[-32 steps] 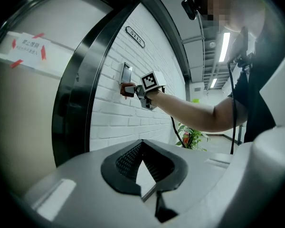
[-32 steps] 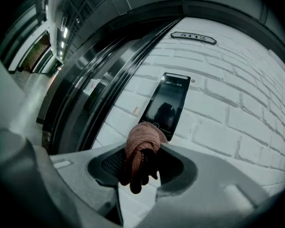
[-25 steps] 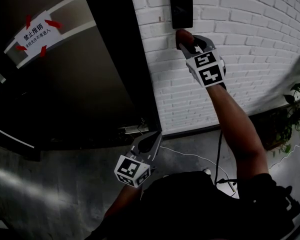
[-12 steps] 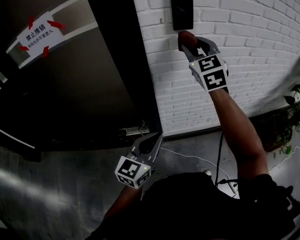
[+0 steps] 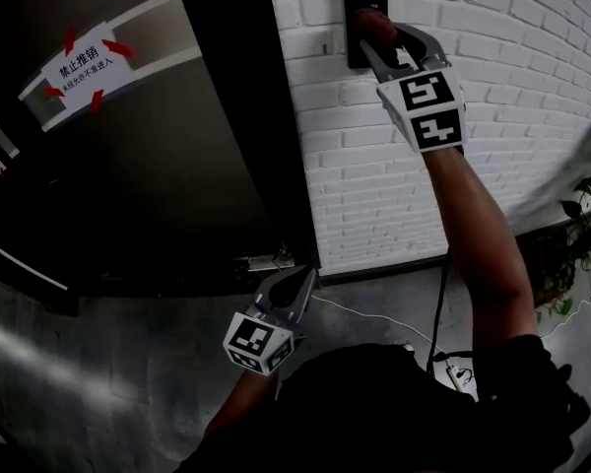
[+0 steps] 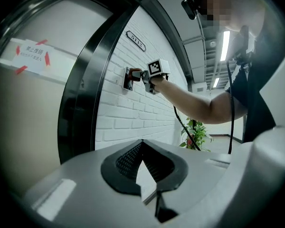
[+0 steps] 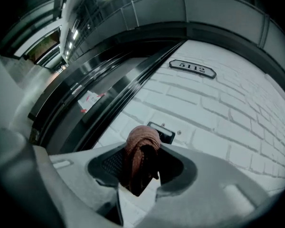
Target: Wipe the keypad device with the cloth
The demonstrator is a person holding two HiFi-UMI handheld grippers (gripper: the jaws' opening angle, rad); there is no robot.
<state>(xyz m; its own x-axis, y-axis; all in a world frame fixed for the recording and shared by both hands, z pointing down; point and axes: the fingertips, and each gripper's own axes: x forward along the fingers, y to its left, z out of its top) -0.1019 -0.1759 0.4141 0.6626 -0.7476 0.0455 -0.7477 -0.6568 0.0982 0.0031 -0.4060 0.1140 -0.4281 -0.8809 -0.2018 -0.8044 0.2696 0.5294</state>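
Rising from below, right gripper [image 5: 379,35] is pinching the cloth [image 5: 372,23] against the keypad [image 5: 353,55]; left gripper [image 5: 297,279] is hanging closed, empty. Pressing hard is risking triggered keys or cloth slipping out.

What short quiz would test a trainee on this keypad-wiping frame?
1. True or false: the left gripper holds the cloth.
2. The keypad device is mounted on: A) the dark door B) the white brick wall C) the floor.
3. Fill in: the cloth is clamped in the ___ gripper's jaws, up against the keypad device.

Key: 1 false: the left gripper's jaws are together with nothing between them. 2 B. 3 right: the right gripper is raised to the wall.
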